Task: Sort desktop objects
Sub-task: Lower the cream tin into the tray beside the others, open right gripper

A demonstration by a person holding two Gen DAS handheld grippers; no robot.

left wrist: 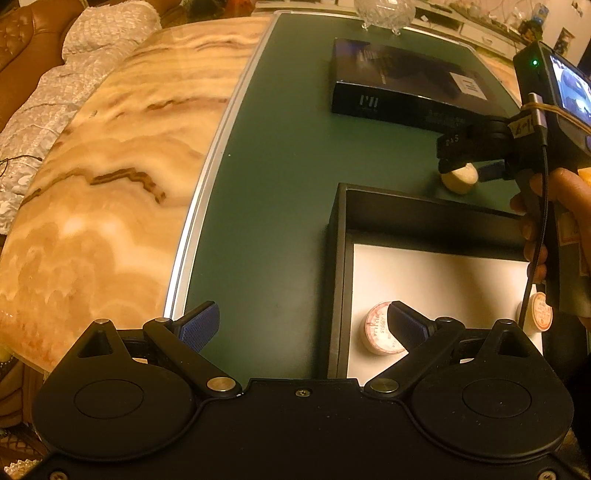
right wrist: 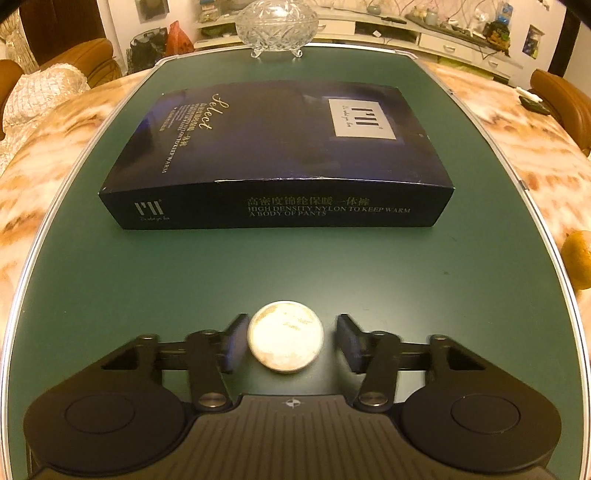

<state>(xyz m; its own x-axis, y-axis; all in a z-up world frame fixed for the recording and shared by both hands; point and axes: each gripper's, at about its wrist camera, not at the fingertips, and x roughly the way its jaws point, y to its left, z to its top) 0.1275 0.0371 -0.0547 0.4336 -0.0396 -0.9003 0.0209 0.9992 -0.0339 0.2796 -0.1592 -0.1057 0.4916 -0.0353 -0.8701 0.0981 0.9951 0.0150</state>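
A round cream puck (right wrist: 285,336) lies flat on the green mat (right wrist: 258,266). My right gripper (right wrist: 291,341) straddles it with its jaws open, a pad on each side and a small gap to the right pad. The same puck (left wrist: 460,179) shows in the left wrist view, under the right gripper (left wrist: 467,170). My left gripper (left wrist: 303,326) is open and empty over the left edge of a black open box (left wrist: 338,280) with a white floor. Two round pucks lie in the box, one (left wrist: 378,328) by my right finger and one (left wrist: 539,312) at the right.
A dark blue closed carton (right wrist: 277,155) lies across the mat beyond the puck, also in the left wrist view (left wrist: 399,88). A cut-glass bowl (right wrist: 277,26) stands at the mat's far edge. Marble tabletop (left wrist: 103,177) surrounds the mat. An orange fruit (right wrist: 580,258) sits at the right.
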